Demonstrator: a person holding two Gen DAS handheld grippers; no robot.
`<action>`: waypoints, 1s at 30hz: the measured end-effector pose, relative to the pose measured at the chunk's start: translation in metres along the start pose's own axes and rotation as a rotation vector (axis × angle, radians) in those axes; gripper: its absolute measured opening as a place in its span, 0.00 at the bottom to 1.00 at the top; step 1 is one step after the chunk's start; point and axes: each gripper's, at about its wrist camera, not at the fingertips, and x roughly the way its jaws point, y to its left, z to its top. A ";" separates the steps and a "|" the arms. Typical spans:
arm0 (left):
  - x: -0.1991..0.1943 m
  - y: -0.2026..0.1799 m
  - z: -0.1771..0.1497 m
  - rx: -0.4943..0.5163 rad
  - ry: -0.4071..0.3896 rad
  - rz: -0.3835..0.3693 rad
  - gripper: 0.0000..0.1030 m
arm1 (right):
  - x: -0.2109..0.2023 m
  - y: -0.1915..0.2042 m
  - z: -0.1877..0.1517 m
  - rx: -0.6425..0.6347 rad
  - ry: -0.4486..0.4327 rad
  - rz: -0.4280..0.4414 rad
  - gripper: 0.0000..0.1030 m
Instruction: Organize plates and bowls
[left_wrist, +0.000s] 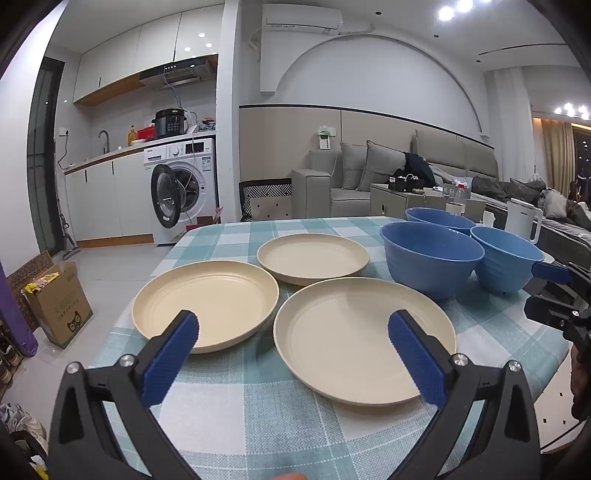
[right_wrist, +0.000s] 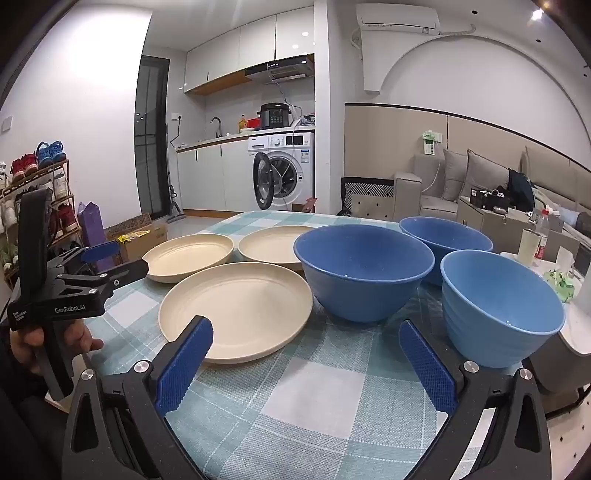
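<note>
Checked tablecloth (left_wrist: 258, 406) covers table; three cream plates (left_wrist: 207, 302), three blue bowls (left_wrist: 430, 258) on it

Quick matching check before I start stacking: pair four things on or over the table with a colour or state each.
Things:
1. nearest plate
2. nearest bowl
3. tablecloth
4. left claw

States:
A. light blue, upright, empty
B. wide open, holding nothing
C. teal and white checks
D. cream, flat on the cloth, unstacked

Pairs: 1-D, 2-A, 3-C, 4-B
</note>
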 end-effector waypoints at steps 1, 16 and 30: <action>0.000 0.000 0.000 -0.003 -0.003 0.000 1.00 | 0.000 0.000 0.000 0.009 0.003 0.005 1.00; -0.001 0.001 0.000 0.003 -0.002 0.000 1.00 | 0.000 -0.001 0.000 0.007 -0.004 0.005 1.00; 0.002 -0.006 0.001 0.008 0.000 0.000 1.00 | -0.001 -0.001 0.000 0.006 -0.005 0.002 1.00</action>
